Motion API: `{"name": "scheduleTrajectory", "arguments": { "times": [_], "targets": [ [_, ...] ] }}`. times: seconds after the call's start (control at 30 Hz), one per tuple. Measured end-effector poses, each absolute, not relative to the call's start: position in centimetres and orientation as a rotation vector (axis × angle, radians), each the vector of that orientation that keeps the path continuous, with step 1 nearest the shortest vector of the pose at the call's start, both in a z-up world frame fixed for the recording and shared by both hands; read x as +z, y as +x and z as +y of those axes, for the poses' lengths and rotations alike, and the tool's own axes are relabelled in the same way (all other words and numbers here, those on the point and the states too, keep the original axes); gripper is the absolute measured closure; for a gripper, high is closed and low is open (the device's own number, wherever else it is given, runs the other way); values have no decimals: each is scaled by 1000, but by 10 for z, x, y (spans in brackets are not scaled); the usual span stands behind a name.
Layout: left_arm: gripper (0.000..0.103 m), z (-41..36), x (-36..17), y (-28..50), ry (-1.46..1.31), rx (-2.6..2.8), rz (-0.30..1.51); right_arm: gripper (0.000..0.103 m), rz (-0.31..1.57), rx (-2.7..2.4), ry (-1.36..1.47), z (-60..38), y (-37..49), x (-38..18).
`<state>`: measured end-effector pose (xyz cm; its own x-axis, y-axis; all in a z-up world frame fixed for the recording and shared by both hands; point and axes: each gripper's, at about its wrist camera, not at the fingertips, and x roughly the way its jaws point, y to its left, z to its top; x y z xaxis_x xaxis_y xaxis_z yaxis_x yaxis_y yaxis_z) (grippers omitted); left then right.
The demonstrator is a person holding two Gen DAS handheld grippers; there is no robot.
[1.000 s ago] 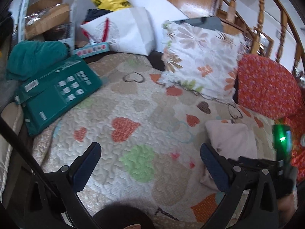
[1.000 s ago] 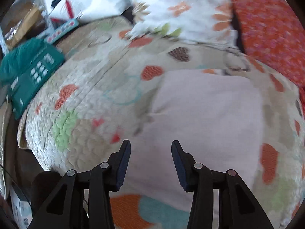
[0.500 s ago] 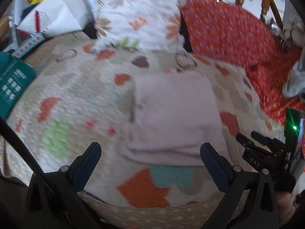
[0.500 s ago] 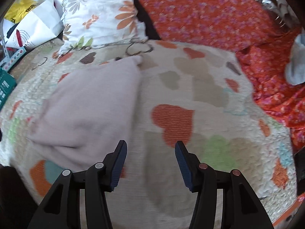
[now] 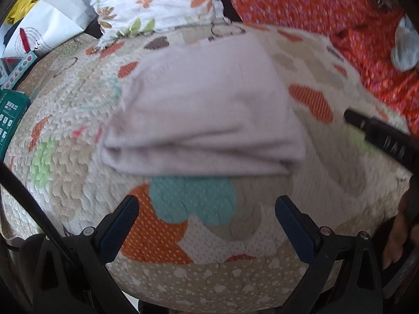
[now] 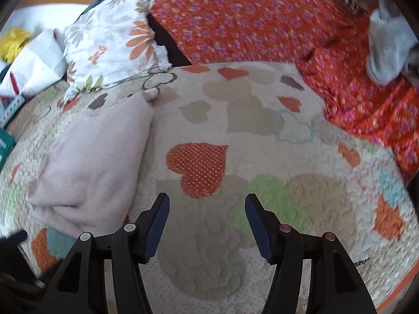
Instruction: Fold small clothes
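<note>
A pale pink garment (image 5: 204, 104) lies folded into a rectangle on the heart-patterned quilt (image 5: 204, 238). My left gripper (image 5: 207, 222) is open and empty, just short of its near folded edge. In the right wrist view the same garment (image 6: 89, 162) lies to the left. My right gripper (image 6: 207, 217) is open and empty over bare quilt (image 6: 262, 235), to the right of the garment. One finger of the right gripper shows at the right edge of the left wrist view (image 5: 387, 141).
A flowered white pillow (image 6: 112, 39) and an orange flowered cushion (image 6: 248, 15) stand behind the garment. A grey cloth (image 6: 387, 47) lies on the orange fabric at far right. A green box (image 5: 7, 115) and a white bag (image 5: 44, 28) sit at the left.
My left gripper has swung right and closer, from open quilt to face the folded garment. My right gripper has moved off the garment to the quilt on its right.
</note>
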<state>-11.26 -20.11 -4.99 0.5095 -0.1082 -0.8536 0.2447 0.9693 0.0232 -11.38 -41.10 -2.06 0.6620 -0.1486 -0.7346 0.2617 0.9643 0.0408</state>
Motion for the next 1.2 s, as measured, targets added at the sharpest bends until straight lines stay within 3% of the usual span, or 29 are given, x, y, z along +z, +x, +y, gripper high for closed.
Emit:
{"name": "scheduleTrajectory", "arguments": {
  "times": [0.27, 0.8, 1.2],
  "targets": [
    [0, -194, -81, -106, 109, -207, 1130, 38, 842, -265, 185, -417, -113, -31],
    [0, -193, -85, -111, 88, -236, 1075, 37, 953, -260, 178, -406, -100, -60],
    [0, -195, -84, -108, 92, -224, 1115, 28, 960, -254, 169, -404, -95, -65]
  ]
}}
